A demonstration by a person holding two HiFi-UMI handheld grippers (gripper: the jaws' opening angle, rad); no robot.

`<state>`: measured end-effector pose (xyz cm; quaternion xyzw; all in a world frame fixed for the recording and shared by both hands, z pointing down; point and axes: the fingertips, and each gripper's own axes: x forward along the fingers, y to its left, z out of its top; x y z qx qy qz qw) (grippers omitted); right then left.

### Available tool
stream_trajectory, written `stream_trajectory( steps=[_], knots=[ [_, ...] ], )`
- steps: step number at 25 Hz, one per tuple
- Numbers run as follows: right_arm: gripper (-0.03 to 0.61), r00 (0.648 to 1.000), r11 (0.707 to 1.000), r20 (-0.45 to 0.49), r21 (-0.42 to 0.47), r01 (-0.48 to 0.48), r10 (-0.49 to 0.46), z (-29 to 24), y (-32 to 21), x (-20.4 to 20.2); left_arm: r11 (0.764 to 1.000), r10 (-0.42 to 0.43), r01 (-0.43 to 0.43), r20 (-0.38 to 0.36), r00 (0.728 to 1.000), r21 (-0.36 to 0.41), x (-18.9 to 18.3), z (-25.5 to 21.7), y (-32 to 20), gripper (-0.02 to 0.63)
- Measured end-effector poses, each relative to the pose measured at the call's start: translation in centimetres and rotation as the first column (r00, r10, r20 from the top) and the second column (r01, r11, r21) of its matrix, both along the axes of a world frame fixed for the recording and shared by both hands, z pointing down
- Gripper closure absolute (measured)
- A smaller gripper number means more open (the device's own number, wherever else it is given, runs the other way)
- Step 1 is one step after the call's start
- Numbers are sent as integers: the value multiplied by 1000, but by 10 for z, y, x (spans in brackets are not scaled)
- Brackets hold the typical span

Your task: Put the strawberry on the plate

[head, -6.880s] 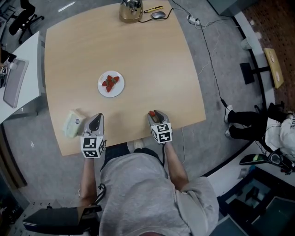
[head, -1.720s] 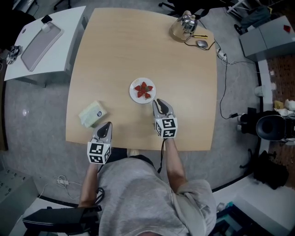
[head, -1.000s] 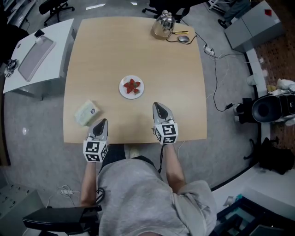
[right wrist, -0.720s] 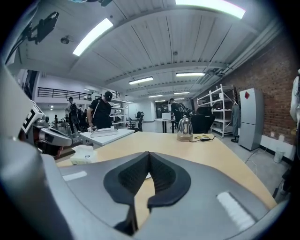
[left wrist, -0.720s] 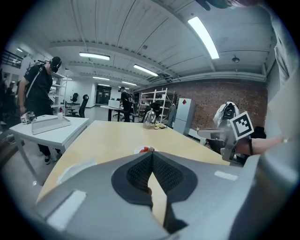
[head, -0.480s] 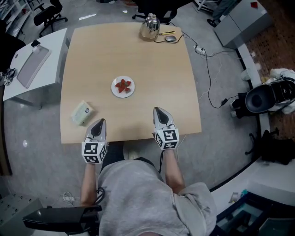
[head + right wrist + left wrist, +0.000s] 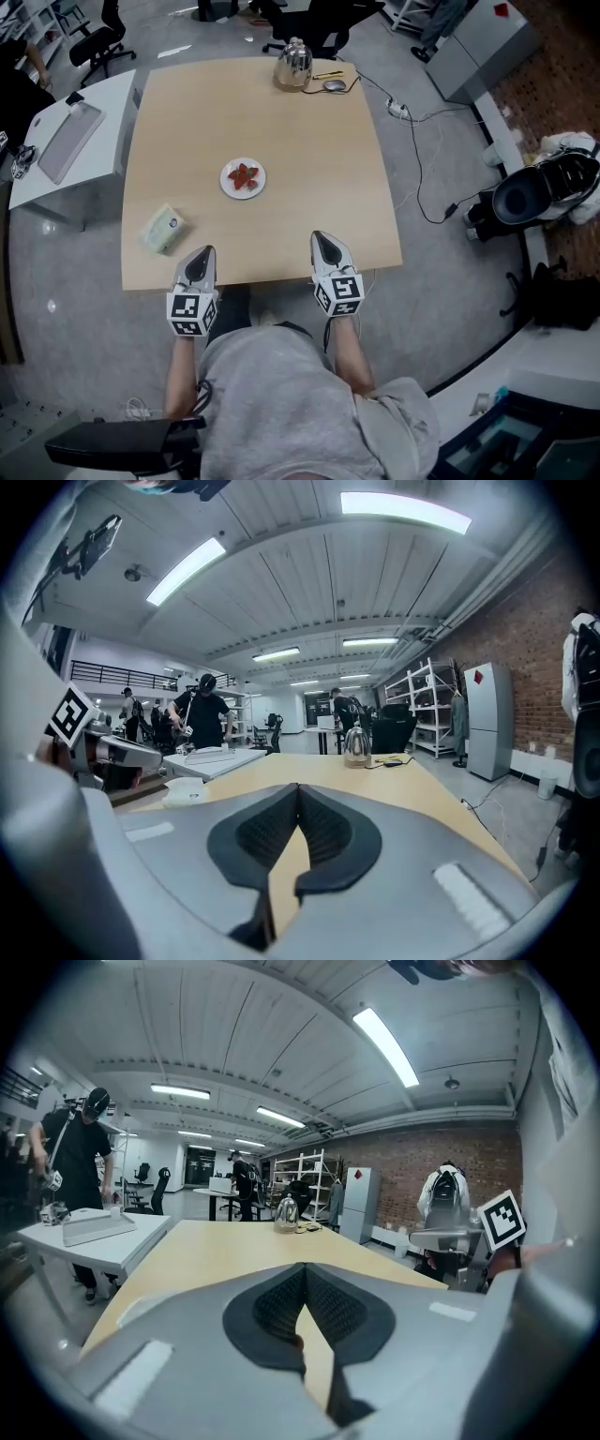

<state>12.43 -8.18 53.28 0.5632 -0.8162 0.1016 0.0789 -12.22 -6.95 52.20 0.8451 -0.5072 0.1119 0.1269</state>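
Note:
A small white plate (image 7: 225,186) with red strawberries (image 7: 244,175) on it sits left of the middle of the light wooden table (image 7: 309,159). Both grippers hover at the table's near edge, well short of the plate. In the head view my left gripper (image 7: 204,251) is shut with nothing in it. My right gripper (image 7: 319,237) is likewise shut and empty. The left gripper view shows its left gripper (image 7: 305,1269) with the dark pads meeting at the tips, and in the right gripper view the right gripper (image 7: 298,789) looks the same.
A metal kettle (image 7: 293,66), a mouse (image 7: 335,85) and a cable lie at the table's far edge. A pale green pack (image 7: 163,229) rests near the left front corner. A white side table (image 7: 66,141) stands to the left. A person (image 7: 70,1157) stands beyond it.
The right gripper earlier carried a strawberry, reached up to the plate, and has drawn back to the near edge empty. The left gripper stayed at the edge. The head view has pulled back.

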Motion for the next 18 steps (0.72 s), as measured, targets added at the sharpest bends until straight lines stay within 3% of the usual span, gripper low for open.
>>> stream_trajectory(
  steps=[18],
  knots=[
    [571, 999, 1000, 29, 10, 14, -14, -2, 50, 5, 999, -39, 39, -4, 999, 33, 1, -12, 39, 594]
  ],
)
